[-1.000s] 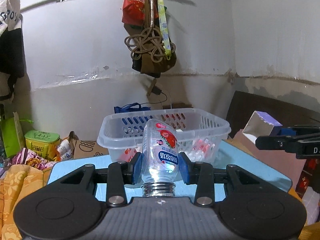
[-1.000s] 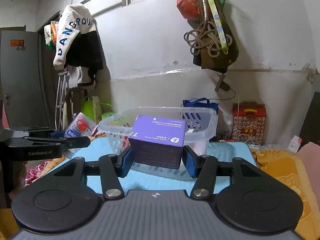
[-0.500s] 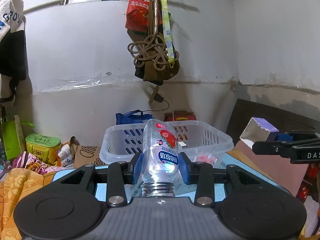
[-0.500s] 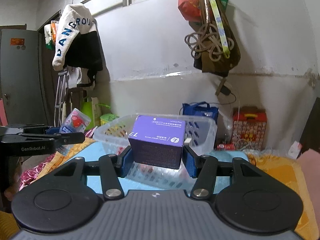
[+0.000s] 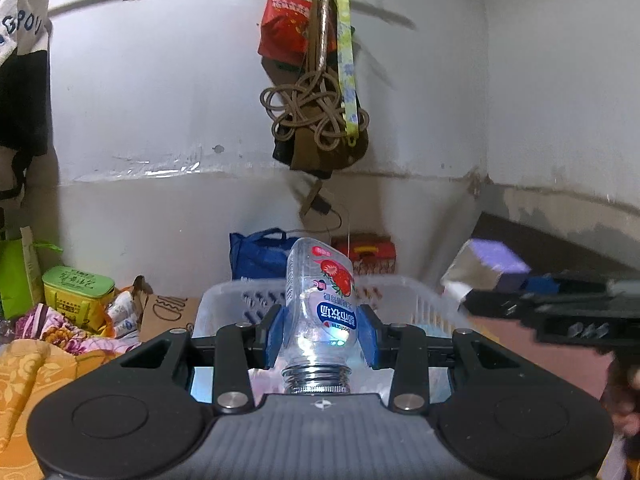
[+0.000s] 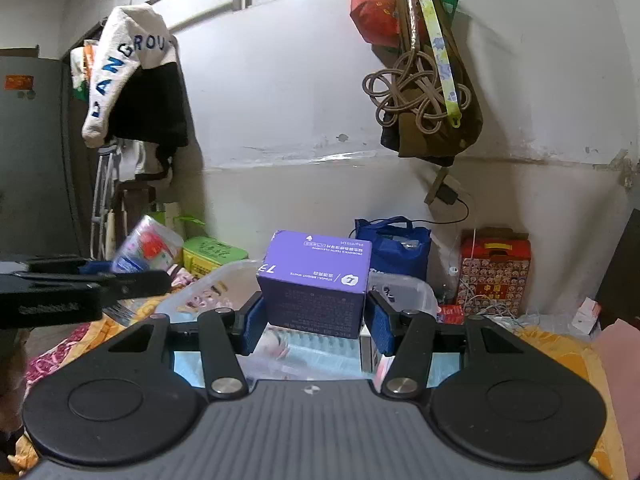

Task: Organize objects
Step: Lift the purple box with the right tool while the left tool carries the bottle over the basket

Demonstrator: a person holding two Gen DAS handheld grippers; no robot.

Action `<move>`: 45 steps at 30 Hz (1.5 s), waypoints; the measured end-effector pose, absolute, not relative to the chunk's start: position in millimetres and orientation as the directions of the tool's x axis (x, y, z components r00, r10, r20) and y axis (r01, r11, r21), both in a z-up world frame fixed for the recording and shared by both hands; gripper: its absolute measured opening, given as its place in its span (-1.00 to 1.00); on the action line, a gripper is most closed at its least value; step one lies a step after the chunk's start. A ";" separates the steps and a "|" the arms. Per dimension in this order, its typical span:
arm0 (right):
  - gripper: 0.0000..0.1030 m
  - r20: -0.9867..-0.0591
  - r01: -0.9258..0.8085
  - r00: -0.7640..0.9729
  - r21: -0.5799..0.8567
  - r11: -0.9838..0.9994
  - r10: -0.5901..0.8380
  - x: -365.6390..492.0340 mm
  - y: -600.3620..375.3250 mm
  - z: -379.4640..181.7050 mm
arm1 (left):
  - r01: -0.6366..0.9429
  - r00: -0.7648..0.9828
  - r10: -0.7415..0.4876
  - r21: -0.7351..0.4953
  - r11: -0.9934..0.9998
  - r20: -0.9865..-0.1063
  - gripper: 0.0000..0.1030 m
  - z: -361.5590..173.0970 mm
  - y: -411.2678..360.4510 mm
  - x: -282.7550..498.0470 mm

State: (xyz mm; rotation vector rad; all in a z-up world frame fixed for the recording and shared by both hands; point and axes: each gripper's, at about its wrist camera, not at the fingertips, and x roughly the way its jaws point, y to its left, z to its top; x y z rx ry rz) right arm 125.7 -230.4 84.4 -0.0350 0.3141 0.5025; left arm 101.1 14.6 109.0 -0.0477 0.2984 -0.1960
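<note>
Between the blue pads of the left gripper [image 5: 322, 334] sits a clear plastic bottle [image 5: 320, 300] with a strawberry label, its open threaded neck turned toward the camera and its base pointing away. The jaws are closed on the bottle's sides, narrow and pressing on it. Just beyond and below the bottle lies a clear plastic basket [image 5: 404, 292] with slotted walls, resting on a light blue worktop [image 5: 200, 380].

At the right gripper [image 6: 316, 320], the jaws stand about half open and are clamped on a purple box [image 6: 316, 280] with white print, which is held level above the near rim of the same basket [image 6: 224, 280]. In the right wrist view the bottle [image 6: 148, 248] and the left gripper [image 6: 80, 284] show blurred at the far left; in the left wrist view the box [image 5: 488, 272] shows blurred at the right.

Against the far wall stand a blue bag [image 6: 396, 244] and a red patterned box [image 6: 496, 268], with a green tin [image 5: 76, 290] to the left. A coil of rope [image 5: 316, 120] hangs on the wall above, and orange patterned cloth [image 5: 28, 372] lies at the near left.
</note>
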 end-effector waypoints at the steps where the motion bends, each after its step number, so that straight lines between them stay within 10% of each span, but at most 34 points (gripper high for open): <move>1: 0.09 -0.309 -0.476 0.830 0.040 0.878 0.464 130.1 -227.5 84.9 | 0.182 0.940 -0.196 -0.078 0.980 -0.279 -0.16 112.6 13.6 103.9; 45: 0.09 -0.485 -0.465 0.758 0.065 0.883 0.436 219.4 -208.1 70.7 | 0.074 0.889 -0.098 -0.070 0.995 -0.447 -0.16 103.7 12.0 230.0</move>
